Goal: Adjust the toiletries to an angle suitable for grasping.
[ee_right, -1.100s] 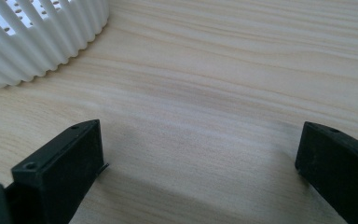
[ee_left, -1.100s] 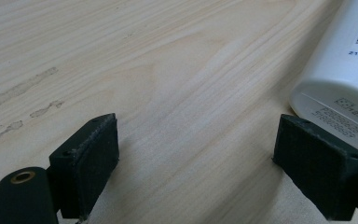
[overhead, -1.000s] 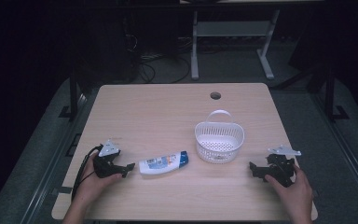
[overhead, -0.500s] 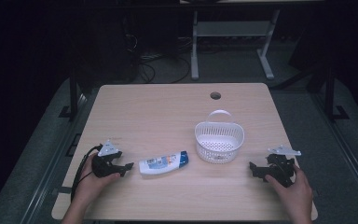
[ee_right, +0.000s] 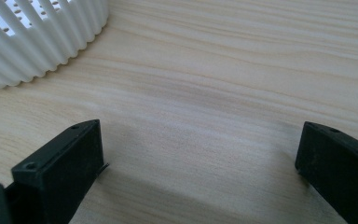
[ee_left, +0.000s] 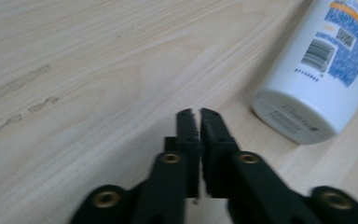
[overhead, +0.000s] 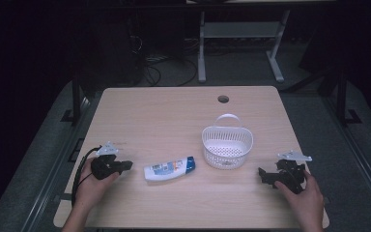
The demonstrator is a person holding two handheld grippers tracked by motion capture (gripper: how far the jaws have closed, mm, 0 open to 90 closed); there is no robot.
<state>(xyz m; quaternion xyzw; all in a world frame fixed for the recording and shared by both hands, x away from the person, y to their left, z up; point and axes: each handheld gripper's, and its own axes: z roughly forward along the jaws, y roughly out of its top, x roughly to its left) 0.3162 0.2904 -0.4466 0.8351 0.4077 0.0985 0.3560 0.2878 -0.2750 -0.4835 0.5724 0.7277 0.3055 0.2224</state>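
Note:
A white bottle (overhead: pixel 169 169) with a blue cap and a blue label lies on its side near the table's front, left of centre. Its flat base (ee_left: pixel 303 112) faces my left gripper (overhead: pixel 125 166), which rests on the table just left of it, jaws shut with nothing between them (ee_left: pixel 196 113). A white slotted basket (overhead: pixel 227 147) with a handle stands right of the bottle. My right gripper (overhead: pixel 262 173) lies at the front right with its jaws spread wide open (ee_right: pixel 200 154); the basket's ribbed wall (ee_right: pixel 37 42) is a short way beyond it.
The pale wooden table (overhead: pixel 164 116) has a round cable hole (overhead: pixel 223 99) near its back edge. A black cable (overhead: pixel 81 169) trails from the left gripper over the table's left edge. Dark floor, cables and a desk frame lie beyond.

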